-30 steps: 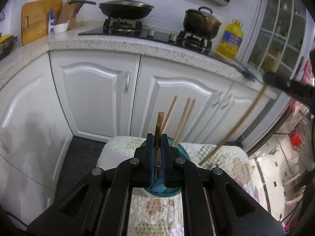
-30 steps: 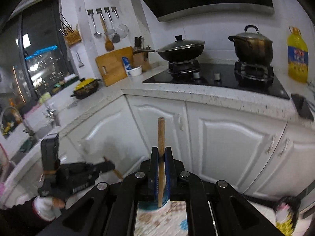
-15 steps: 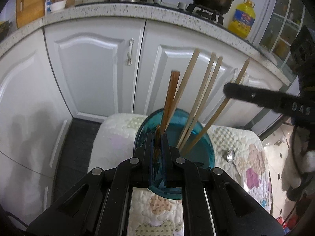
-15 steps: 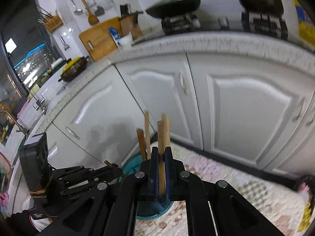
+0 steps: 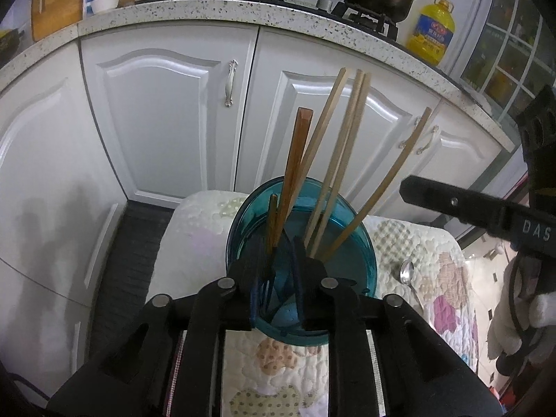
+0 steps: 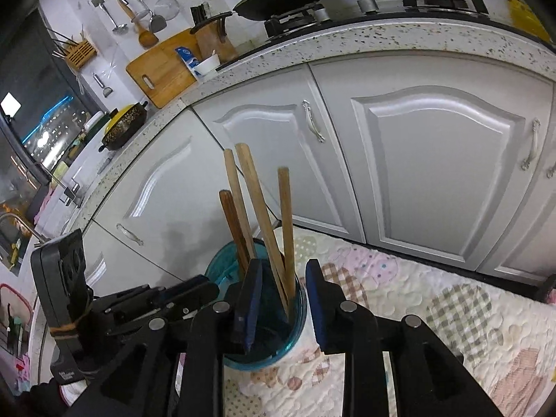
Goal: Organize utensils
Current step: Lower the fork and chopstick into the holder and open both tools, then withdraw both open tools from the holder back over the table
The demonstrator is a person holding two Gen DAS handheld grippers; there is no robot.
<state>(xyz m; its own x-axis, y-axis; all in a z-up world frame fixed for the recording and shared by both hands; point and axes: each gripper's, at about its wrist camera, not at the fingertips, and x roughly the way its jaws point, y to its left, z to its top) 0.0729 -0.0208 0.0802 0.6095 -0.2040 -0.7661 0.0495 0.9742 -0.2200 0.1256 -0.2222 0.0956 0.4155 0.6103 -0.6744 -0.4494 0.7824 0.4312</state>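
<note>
A teal glass holder (image 5: 344, 239) stands on a quilted mat (image 5: 194, 229) and holds several wooden chopsticks, among them a dark brown one (image 5: 295, 160). My left gripper (image 5: 278, 260) is open right over the holder's near rim, nothing between its pads. My right gripper (image 6: 281, 278) is open too, its jaws on either side of the holder (image 6: 222, 267), with the chopsticks (image 6: 264, 215) leaning just ahead of it. A metal spoon (image 5: 406, 274) lies on the mat to the right of the holder. The right gripper also shows at the right of the left wrist view (image 5: 462, 205).
White cabinet doors (image 5: 166, 111) rise behind the mat, under a speckled counter (image 5: 194, 14) with a stove, pots and a yellow oil bottle (image 5: 431, 34). A dark floor strip (image 5: 135, 236) runs left of the mat. The left gripper's body (image 6: 104, 305) sits at the lower left of the right wrist view.
Both grippers have opened and let go of their chopsticks, which now stand in the holder. Both cameras have come down closer to the holder.
</note>
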